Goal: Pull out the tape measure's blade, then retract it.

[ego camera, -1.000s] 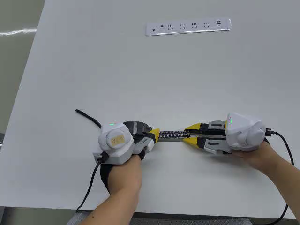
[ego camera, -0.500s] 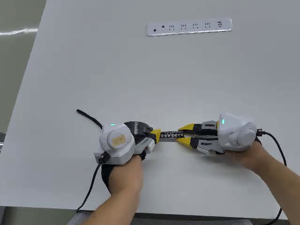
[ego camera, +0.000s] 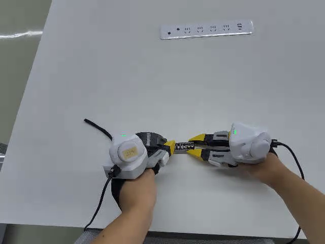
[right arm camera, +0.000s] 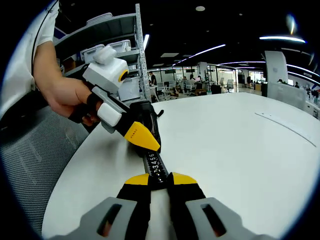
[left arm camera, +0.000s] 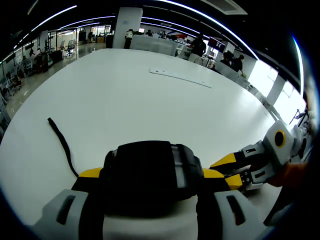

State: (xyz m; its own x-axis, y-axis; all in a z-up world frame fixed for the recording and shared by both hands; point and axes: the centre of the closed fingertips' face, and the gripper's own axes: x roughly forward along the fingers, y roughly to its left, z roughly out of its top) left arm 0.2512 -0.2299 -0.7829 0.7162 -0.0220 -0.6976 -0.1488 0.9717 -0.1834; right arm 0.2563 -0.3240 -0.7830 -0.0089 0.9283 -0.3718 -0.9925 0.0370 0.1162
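Left gripper (ego camera: 166, 149) clamps the tape case (left arm camera: 147, 170) — right gripper (ego camera: 195, 145), just beside, pinches the short blade (right arm camera: 155, 166) above the table (ego camera: 152, 76).

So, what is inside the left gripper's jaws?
The black tape measure case, clamped in the left gripper. Its blade runs out to the right gripper, which pinches it. The case's underside is covered.

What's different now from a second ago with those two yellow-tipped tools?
The right gripper, shut on the blade, has moved toward the left gripper, so less blade shows between them. The left gripper keeps holding the tape measure case in place; the power strip lies as before.
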